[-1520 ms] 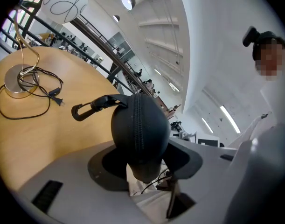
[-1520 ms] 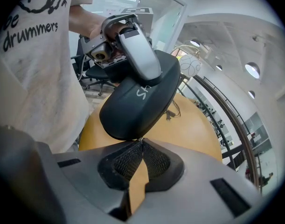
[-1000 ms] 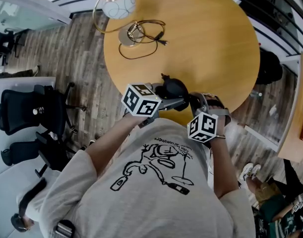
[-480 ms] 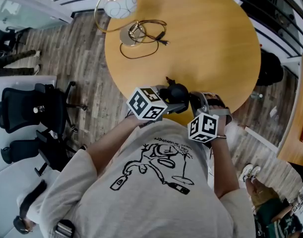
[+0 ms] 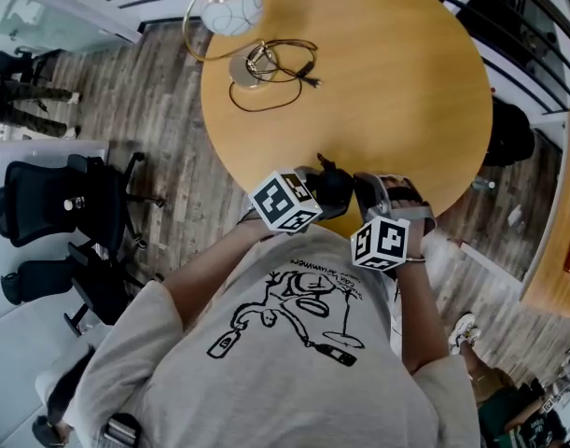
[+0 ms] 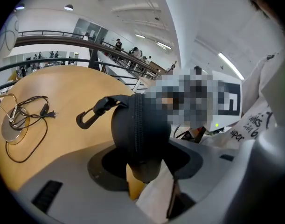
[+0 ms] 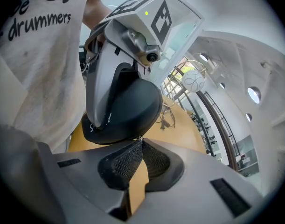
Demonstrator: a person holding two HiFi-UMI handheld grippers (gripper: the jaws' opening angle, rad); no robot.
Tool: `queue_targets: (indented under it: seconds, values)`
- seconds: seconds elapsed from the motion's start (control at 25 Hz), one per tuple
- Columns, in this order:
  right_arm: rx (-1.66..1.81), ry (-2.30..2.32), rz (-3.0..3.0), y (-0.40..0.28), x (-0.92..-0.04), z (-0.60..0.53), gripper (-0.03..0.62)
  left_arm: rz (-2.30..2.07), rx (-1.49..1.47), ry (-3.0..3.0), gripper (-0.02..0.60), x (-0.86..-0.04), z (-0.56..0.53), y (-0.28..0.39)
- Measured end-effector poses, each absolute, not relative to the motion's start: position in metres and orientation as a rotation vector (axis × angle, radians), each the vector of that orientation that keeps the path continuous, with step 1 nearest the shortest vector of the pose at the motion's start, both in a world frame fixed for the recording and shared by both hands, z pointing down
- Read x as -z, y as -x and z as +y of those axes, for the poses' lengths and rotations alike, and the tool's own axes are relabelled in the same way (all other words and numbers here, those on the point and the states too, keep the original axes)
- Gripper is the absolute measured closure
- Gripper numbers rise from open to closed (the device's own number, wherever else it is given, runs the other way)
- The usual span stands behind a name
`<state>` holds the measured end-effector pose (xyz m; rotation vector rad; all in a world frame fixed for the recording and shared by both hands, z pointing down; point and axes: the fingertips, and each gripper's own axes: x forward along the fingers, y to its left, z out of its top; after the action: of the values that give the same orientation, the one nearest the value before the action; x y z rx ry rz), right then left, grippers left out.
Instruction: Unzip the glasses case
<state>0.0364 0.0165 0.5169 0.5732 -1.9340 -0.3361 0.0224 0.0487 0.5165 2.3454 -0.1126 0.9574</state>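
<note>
The round wooden table (image 5: 396,73) spread out ahead of both your claws, with its near edge just beneath them. Your printed white shirt (image 5: 285,343) filled the space close behind them. Two black office chairs (image 5: 51,208) stood on the plank floor (image 5: 163,119), well off to the outer side of your left claw (image 6: 144,167). Far ahead of that claw, near the table's far edge, stood a lamp (image 5: 230,9) with a round glass globe. Its dark cable (image 5: 275,87) lay in loose loops beside the lamp's base.

Your left claw was grasping the black glasses case (image 6: 137,129). One jaw pressed on each broad face at the case's lower end, so the rounded body rose up out of the jaws. From that claw, the closed zipper (image 6: 138,125) ran straight up the middle of the case. A small black carabiner clip (image 6: 88,118) stuck out from the case's upper part on a short strap. It pointed to the left of the jaws, out over the tabletop.

Your right claw (image 7: 140,146) was clenched, its ribbed pads pressed flat against each other. Its tips met right at the case's rim, coming at the case from the side opposite your left claw. I could not tell whether a zipper pull was pinched between those tips.
</note>
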Motion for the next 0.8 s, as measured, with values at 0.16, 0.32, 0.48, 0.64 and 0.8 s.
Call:
queue_targets:
  seconds: [0.16, 0.32, 0.48, 0.64, 0.8]
  values:
    - [0.358, -0.566, -1.918, -0.034, -0.516, 0.016, 0.572, -0.087, -1.047, -2.344, 0.364, -0.527, 0.054, -0.020]
    - [0.400, -0.546, -1.881, -0.033, -0.516, 0.016, 0.572, -0.058, -1.136, -2.341, 0.364, -0.535, 0.058, -0.019]
    - [0.479, -0.505, -1.808, -0.032, -0.519, 0.015, 0.572, -0.053, -1.265, -2.352, 0.364, -0.547, 0.058, -0.016]
    - [0.600, -0.456, -1.712, -0.025, -0.521, 0.012, 0.572, -0.067, -1.433, -2.377, 0.364, -0.561, 0.052, -0.011]
    - [0.655, -0.430, -1.678, -0.016, -0.521, 0.012, 0.572, -0.081, -1.511, -2.374, 0.365, -0.572, 0.049, -0.012]
